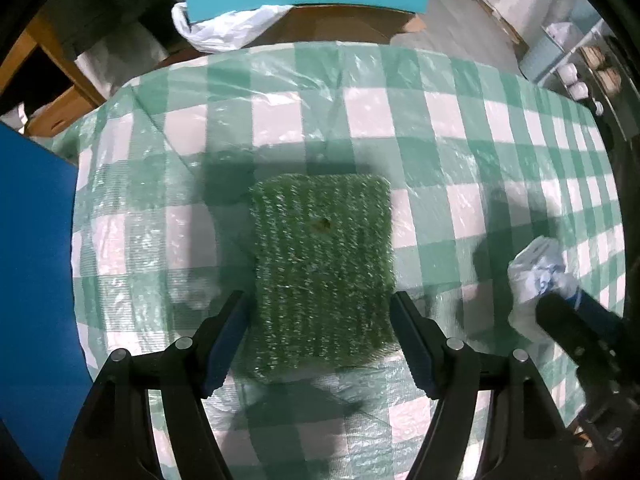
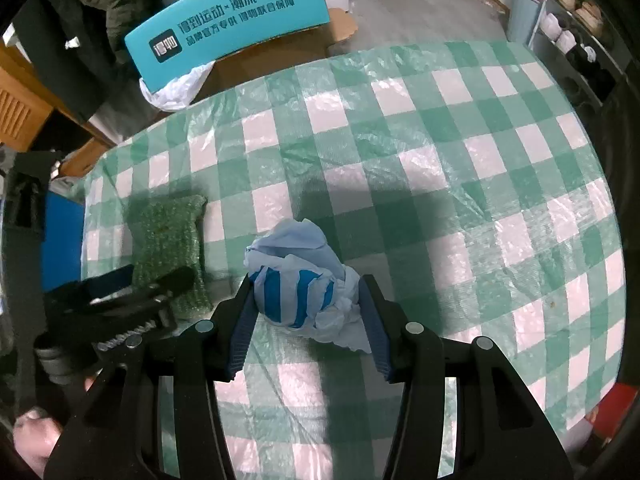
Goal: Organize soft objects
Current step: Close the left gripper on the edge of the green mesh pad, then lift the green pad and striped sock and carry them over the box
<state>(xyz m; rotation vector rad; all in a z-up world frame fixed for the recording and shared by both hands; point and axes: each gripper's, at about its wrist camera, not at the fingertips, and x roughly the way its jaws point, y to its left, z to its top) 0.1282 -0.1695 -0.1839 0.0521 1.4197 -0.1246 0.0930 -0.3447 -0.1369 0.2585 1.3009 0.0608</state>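
Note:
A green knitted scouring pad (image 1: 320,248) lies flat on the checked tablecloth (image 1: 440,140). My left gripper (image 1: 318,296) points straight down over the pad's near end. It is open, with one finger on each side of the pad and the pads not visibly squeezing it. In the right wrist view the same pad (image 2: 168,232) sits at the left with the left gripper (image 2: 160,276) above it. My right gripper (image 2: 307,280) is shut on a crumpled blue-and-white plastic bag (image 2: 296,264), just above the cloth. That bag (image 1: 536,272) also shows at the right edge of the left wrist view.
A teal printed box (image 2: 228,24) and a white plastic bag (image 2: 176,88) lie past the table's far edge. A blue panel (image 1: 32,260) stands at the left side. Shelves with white cups (image 1: 576,80) are at the far right. A red item (image 2: 612,404) lies off the right edge.

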